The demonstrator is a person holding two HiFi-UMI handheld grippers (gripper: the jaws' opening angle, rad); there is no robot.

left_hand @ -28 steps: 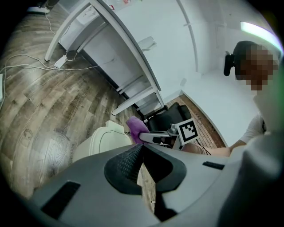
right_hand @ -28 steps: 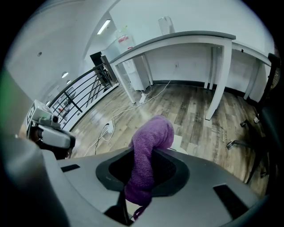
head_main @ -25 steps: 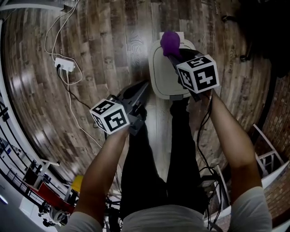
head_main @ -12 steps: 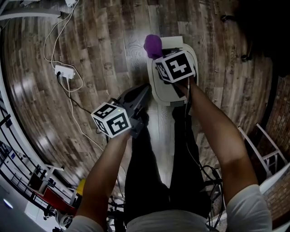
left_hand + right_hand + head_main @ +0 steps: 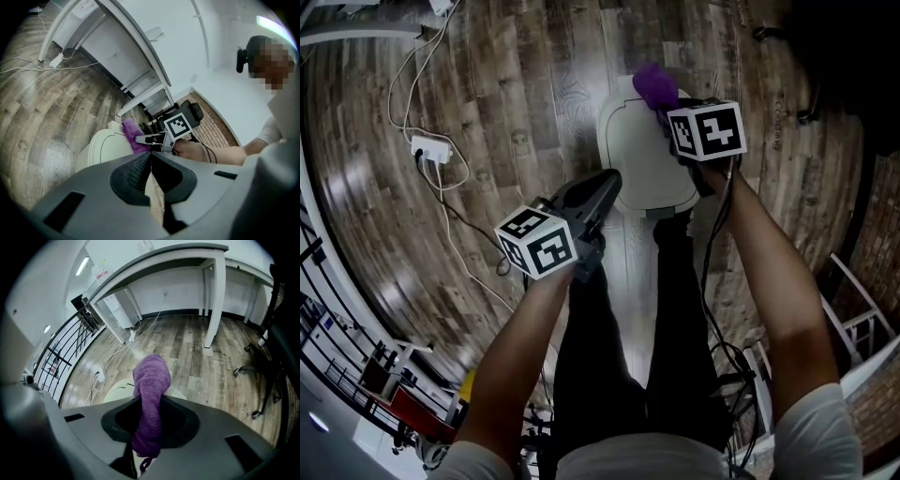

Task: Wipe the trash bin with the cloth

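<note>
1 cloth (image 5: 653, 84) pinched in R gripper (image 5: 667, 111), over trash bin (image 5: 637, 173), L gripper (image 5: 607, 186) pressed together, beside bin

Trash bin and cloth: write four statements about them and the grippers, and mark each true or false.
1. The right gripper is shut on the purple cloth. True.
2. The left gripper grips the trash bin. False: its jaws are together on nothing, and it is held beside the bin.
3. The bin's lid stands open. False: the head view shows it closed.
4. A white power strip lies on the wooden floor. True.
</note>
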